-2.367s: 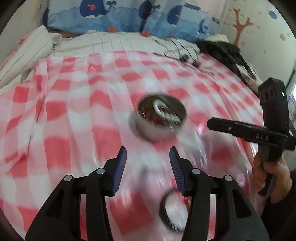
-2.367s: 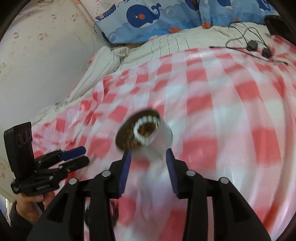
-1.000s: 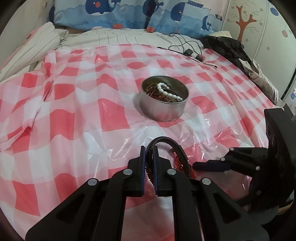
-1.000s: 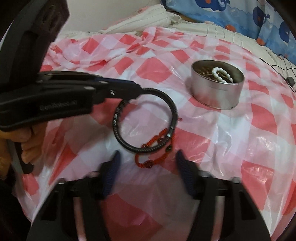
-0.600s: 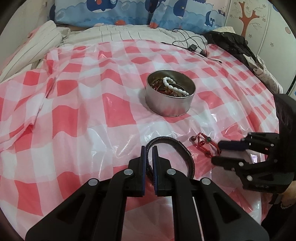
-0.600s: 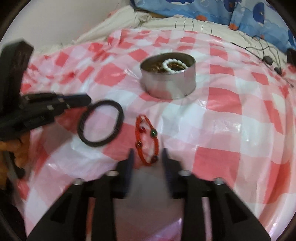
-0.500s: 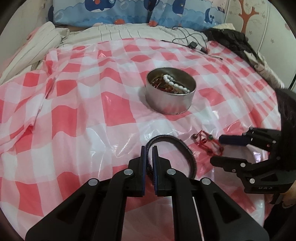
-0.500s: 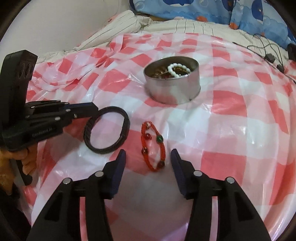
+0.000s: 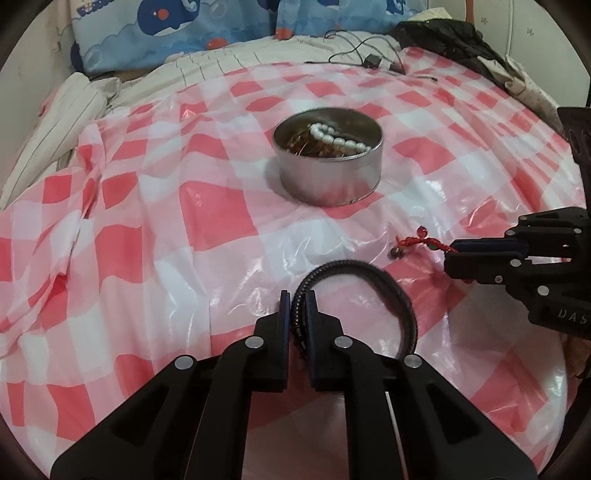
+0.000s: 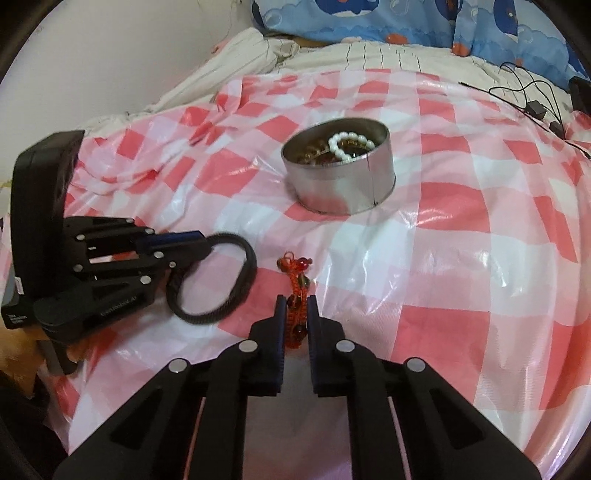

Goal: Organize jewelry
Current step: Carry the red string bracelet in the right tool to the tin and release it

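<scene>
Change since half a second ago: right gripper (image 10: 295,306) has come forward over the red bracelet (image 10: 297,291) and drawn its jaws in around it; the left has kept its hold and barely shifted.
Right gripper: jaws closing, pads squeezing the red beaded cord into a narrow bunch between them.
Left gripper (image 9: 296,306): pressed together on the rim of the black bracelet (image 9: 373,275), whose loop arcs off to the right of the fingers.
Where the bracelets are: both low over the cloth, near each other, in front of the tin.
Tin (image 10: 340,184): round metal, open, well beyond both grippers; a white bead bracelet (image 10: 351,144) and brownish pieces already lie inside.
Step in hand: picking up the last two loose pieces, one per gripper.
Next move, as I judge it: lift each clear of the cloth, carry it over the tin's rim, then let go; the limp red cord may snag on the rim or slip.
Surface: glossy red-and-white checked plastic cloth (image 9: 221,221), wrinkled, spread over a bed.
Room: whale-print pillow (image 9: 177,29) and striped bedding at the head, cables (image 10: 532,103) and dark clothing (image 9: 461,40) at the far right edge, pale wall.
</scene>
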